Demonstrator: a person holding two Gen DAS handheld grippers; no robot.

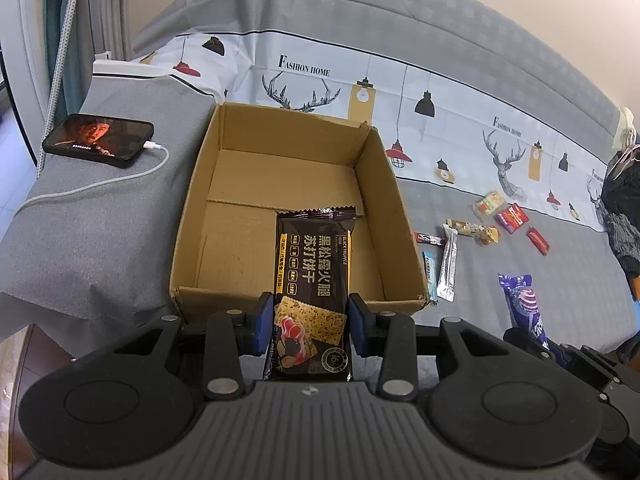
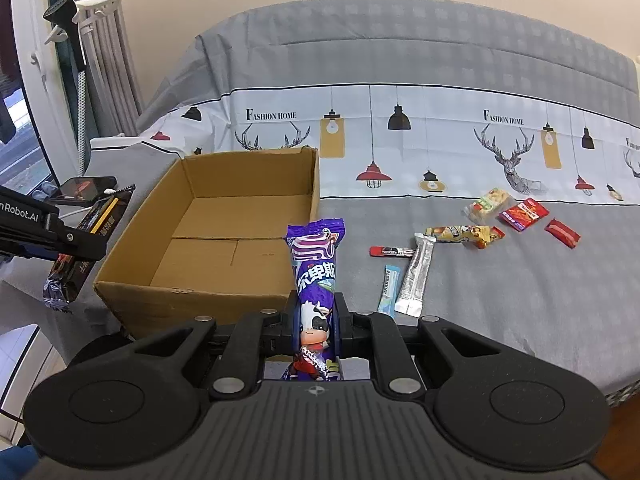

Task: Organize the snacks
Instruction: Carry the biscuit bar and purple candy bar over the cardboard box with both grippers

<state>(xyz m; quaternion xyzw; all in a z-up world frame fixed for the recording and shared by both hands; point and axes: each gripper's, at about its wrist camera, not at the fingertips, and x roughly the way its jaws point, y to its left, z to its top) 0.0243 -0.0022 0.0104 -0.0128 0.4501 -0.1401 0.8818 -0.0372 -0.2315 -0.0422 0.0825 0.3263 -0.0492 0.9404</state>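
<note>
My left gripper (image 1: pixel 311 316) is shut on a black cracker pack (image 1: pixel 312 272) and holds it over the near wall of the open cardboard box (image 1: pixel 384 200). The box holds nothing else. My right gripper (image 2: pixel 316 316) is shut on a purple candy pack (image 2: pixel 316 272) and holds it at the box's near right corner (image 2: pixel 200 304). The left gripper with the black pack also shows in the right wrist view (image 2: pixel 76 248), left of the box. The purple pack shows in the left wrist view (image 1: pixel 524 304).
Several small snack packs lie on the grey bedsheet right of the box: a silver stick (image 2: pixel 416 276), a blue stick (image 2: pixel 389 290), a red stick (image 2: pixel 390 251), red packets (image 2: pixel 524 214). A phone (image 1: pixel 98 140) on a cable lies left of the box.
</note>
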